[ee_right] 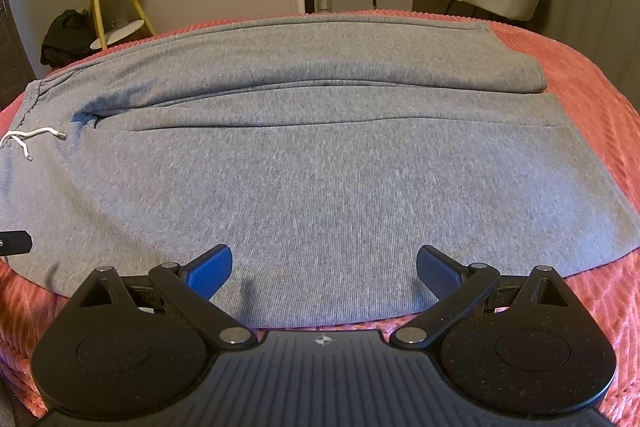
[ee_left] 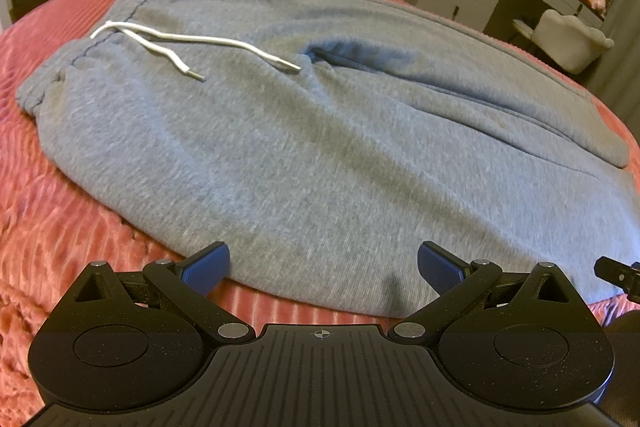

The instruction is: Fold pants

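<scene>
Gray pants lie flat across a pink bedspread, filling mid-frame; the left gripper and right gripper gape wide at bottom, holding nothing.

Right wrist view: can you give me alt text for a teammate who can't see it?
Grey sweatpants lie flat on a pink ribbed bedspread, legs side by side, waistband and white drawstring at far left. The open right gripper hovers at the near edge, holding nothing. The left gripper just shows at the left edge.
</scene>
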`<state>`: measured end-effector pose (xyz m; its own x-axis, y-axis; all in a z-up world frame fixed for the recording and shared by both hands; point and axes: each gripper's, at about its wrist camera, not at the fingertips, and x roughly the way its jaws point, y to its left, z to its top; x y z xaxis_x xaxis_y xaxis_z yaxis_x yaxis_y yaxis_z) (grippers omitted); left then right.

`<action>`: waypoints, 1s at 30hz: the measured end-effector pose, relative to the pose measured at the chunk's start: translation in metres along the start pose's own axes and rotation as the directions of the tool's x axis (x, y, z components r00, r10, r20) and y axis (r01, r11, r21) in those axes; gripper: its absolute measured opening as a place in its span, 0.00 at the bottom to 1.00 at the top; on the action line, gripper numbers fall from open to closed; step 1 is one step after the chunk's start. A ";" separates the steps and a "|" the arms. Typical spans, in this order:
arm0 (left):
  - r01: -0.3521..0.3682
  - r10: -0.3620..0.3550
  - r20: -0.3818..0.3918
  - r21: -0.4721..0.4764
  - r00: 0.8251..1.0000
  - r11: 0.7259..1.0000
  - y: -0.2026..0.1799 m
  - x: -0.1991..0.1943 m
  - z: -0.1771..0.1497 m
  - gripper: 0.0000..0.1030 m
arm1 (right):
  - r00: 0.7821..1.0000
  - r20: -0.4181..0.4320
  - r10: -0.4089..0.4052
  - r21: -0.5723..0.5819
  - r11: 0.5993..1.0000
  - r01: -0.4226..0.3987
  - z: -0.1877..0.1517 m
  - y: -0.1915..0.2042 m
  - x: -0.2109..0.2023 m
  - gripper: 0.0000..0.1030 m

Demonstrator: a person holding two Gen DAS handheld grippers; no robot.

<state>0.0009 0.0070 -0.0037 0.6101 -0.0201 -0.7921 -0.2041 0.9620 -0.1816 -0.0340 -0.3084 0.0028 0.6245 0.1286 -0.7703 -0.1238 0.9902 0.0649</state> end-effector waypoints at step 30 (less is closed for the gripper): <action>-0.091 0.095 0.038 -0.092 0.995 0.992 0.013 -0.005 0.019 1.00 | 0.998 -0.050 0.050 0.105 0.994 -0.044 0.027 -0.022 0.030 0.96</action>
<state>0.0095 0.0243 0.0088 0.6163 0.0814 -0.7833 -0.3283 0.9307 -0.1616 0.0080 -0.3245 -0.0042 0.5785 0.1748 -0.7967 -0.0700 0.9838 0.1650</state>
